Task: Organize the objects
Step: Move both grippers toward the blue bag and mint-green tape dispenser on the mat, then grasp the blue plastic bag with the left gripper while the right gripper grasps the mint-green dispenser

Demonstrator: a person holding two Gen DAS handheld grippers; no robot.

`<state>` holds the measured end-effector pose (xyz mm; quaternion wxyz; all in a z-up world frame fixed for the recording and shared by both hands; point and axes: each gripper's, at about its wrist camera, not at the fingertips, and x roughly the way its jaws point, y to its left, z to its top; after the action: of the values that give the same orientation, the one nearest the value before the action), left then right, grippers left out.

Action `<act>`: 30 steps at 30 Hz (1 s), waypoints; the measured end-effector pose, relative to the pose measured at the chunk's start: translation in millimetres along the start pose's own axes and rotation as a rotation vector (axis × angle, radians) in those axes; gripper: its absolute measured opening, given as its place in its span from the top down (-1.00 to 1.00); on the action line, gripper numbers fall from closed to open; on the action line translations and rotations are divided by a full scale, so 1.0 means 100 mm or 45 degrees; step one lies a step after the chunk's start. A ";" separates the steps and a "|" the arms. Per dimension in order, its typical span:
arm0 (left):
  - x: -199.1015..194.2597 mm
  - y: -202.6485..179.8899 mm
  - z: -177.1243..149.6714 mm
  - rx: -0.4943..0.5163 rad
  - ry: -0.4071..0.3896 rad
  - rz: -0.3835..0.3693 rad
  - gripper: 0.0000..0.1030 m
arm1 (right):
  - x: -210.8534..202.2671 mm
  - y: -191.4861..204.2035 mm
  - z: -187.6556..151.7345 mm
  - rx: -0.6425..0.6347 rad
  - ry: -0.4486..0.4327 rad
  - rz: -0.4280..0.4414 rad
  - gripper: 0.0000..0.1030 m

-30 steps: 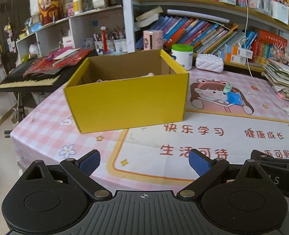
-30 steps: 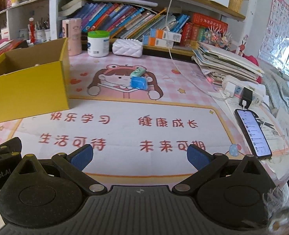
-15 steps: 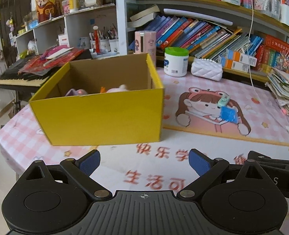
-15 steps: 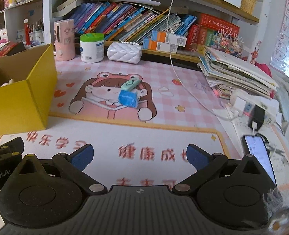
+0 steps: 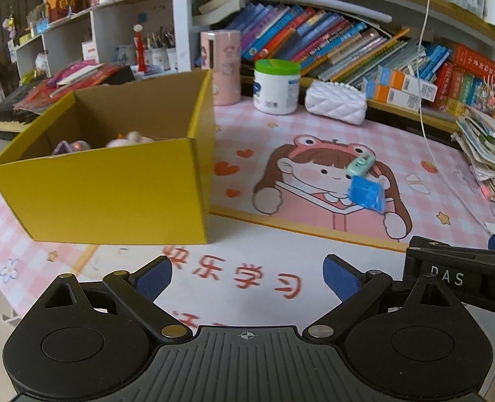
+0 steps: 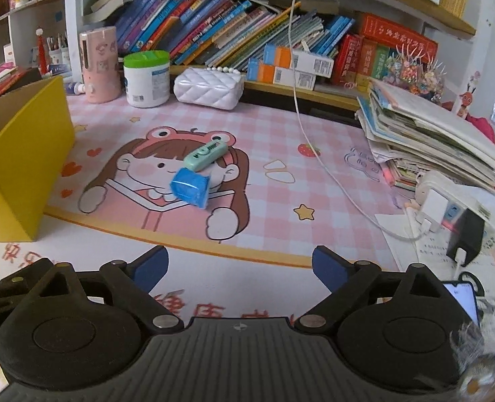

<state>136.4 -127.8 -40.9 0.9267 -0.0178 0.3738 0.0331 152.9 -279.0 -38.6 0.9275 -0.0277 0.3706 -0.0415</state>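
Observation:
A yellow cardboard box (image 5: pixel 113 187) stands on the pink mat at the left, with small pink and purple toys (image 5: pixel 130 139) inside; its corner shows in the right wrist view (image 6: pixel 19 167). A blue packet (image 6: pixel 190 187) and a mint green eraser-like item (image 6: pixel 205 152) lie on the cartoon girl print; they also show in the left wrist view, blue packet (image 5: pixel 366 192), green item (image 5: pixel 359 164). My left gripper (image 5: pixel 247 276) is open and empty, near the box. My right gripper (image 6: pixel 239 268) is open and empty, short of the blue packet.
A white jar with green lid (image 6: pixel 146 78), a pink cylinder (image 6: pixel 100 63) and a white quilted purse (image 6: pixel 209 88) stand at the back by the bookshelf. A paper stack (image 6: pixel 428 140), chargers (image 6: pixel 448 214), a cable (image 6: pixel 317 154) and a phone (image 6: pixel 462 301) lie at the right.
Both grippers have moved forward and to the right over the mat. The box has slid left in view and the blue packet and green item appear closer. Both stay open.

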 end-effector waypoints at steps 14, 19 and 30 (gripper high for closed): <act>0.58 -0.79 0.34 0.156 -0.029 -0.102 -0.82 | 0.32 -0.69 0.31 0.107 -0.121 -0.072 -0.68; 0.87 -1.04 0.41 0.191 -0.014 -0.153 -0.61 | 0.37 -0.84 0.36 0.134 -0.116 -0.074 -0.68; 1.29 -1.33 0.49 0.269 0.004 -0.157 -0.02 | 0.43 -0.94 0.37 0.133 -0.094 -0.044 -0.68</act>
<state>272.9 -251.4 -94.1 0.9232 0.0568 0.3748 -0.0635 204.0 -375.8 -34.0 0.9398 0.0127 0.3329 -0.0757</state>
